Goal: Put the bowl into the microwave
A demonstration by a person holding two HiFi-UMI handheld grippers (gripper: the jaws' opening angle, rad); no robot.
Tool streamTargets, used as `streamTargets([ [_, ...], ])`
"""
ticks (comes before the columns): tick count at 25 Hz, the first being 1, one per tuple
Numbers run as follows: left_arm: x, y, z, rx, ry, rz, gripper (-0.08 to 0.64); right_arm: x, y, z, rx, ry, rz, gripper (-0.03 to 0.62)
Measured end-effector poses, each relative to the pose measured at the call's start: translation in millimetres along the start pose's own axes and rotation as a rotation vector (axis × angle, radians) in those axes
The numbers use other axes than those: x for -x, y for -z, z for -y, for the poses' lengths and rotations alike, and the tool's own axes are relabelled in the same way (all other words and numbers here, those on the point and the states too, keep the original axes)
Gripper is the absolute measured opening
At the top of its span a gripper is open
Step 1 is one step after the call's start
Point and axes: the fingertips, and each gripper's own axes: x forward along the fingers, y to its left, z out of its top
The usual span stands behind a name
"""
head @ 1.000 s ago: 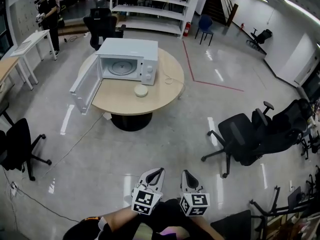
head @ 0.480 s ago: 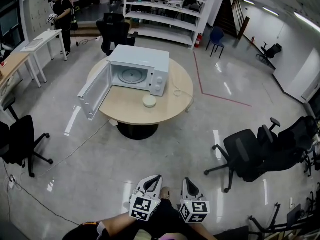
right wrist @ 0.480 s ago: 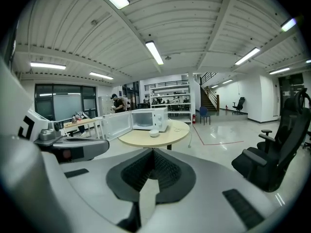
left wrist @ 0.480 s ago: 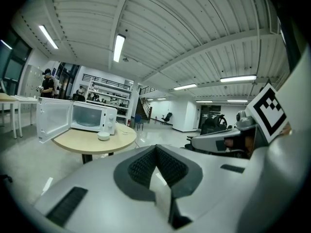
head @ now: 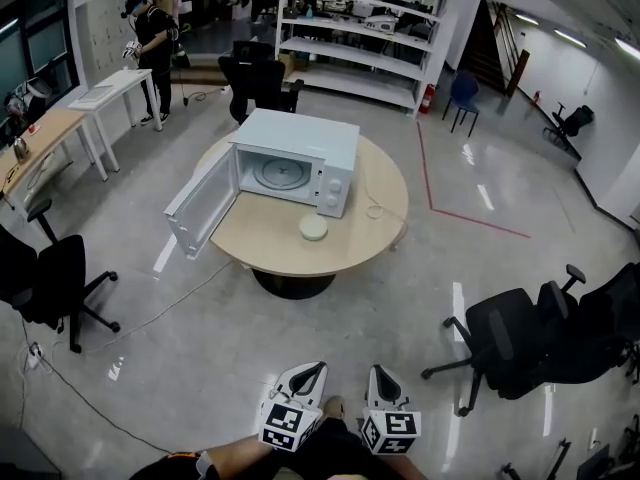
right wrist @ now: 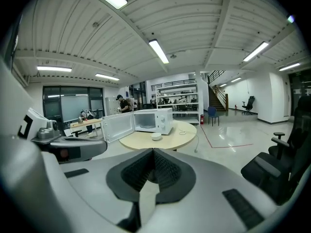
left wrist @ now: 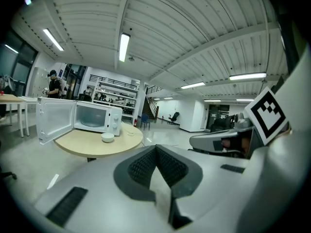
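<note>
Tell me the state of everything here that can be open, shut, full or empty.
White microwave: door wide open, nothing inside.
Small white bowl: upright on round wooden table, outside the microwave.
Left hand-held gripper: shut, empty.
Right hand-held gripper: shut, empty.

No lettering, brand name or numeral can be read in any view. Left hand-held gripper [head: 313, 370] and right hand-held gripper [head: 376, 373]: the cube on each bears black-and-white square patterns only, without characters; the same kind of pattern shows at the right edge of the left gripper view. Microwave [head: 300, 160], at the far edge of the counter [head: 262, 240]: any markings on its control panel [head: 336, 184] are too small to make out.
</note>
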Motion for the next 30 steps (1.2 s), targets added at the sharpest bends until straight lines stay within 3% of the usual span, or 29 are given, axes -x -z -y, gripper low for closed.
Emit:
streamTargets([
  [13, -79, -34, -17, 0.023, -0.098, 0.011, 0.046, -59, -43, 59, 0.022, -0.086, 0.034, 0.015],
  [30, -124, -61, -34, 0.032, -0.284, 0.028, 0.046, -112, -71, 89, 0.034, -0.289, 0.052, 0.015],
])
